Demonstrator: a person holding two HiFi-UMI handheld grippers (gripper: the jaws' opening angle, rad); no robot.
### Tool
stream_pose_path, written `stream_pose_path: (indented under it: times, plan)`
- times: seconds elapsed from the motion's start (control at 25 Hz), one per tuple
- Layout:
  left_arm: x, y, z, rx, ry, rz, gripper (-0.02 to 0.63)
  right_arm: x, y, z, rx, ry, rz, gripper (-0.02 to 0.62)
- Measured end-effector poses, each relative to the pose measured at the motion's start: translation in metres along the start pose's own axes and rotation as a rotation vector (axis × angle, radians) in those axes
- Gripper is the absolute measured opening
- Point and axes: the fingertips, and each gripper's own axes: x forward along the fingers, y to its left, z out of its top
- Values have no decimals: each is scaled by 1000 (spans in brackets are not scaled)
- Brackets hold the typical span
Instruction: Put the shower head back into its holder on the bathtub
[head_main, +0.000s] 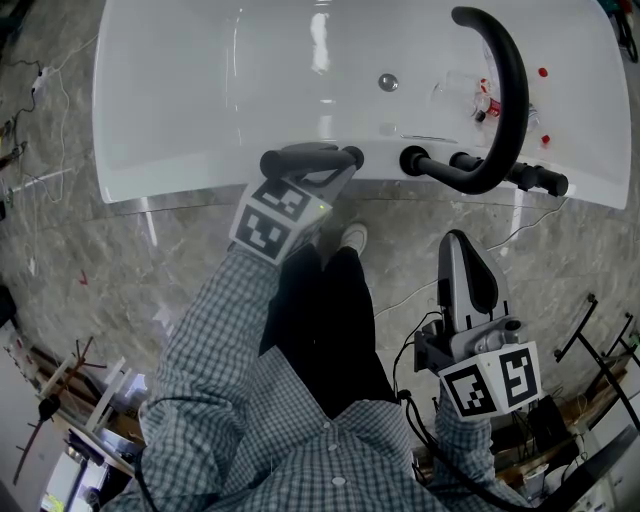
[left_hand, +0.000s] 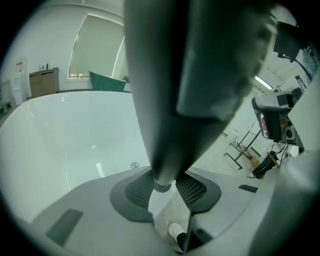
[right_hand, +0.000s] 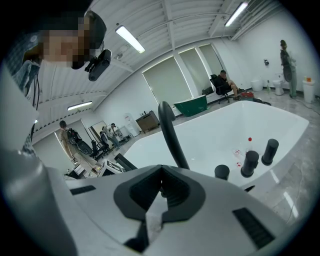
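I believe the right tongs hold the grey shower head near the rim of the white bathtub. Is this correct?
Not the right ones: the left tongs hold the grey shower head near the rim of the white bathtub. The left gripper view shows its handle between them.

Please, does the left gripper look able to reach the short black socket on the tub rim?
Probably yes: the left gripper, holding the dark grey shower head, is beside the short black socket, nothing between.
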Motion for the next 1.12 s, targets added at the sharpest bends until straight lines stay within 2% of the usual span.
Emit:
stream_pose_path:
  times: [0.48, 0.8, 1.12]
  plan:
    - [16, -1, -9, 79, 65, 14, 135, 1, -3, -7, 0, 12, 5, 6]
    - [25, -3, -16, 197, 124, 18, 135, 5, -4, -8, 5, 17, 12, 6]
    - [34, -4, -16, 252, 154, 18, 135, 6, -3, -8, 2, 16, 19, 6]
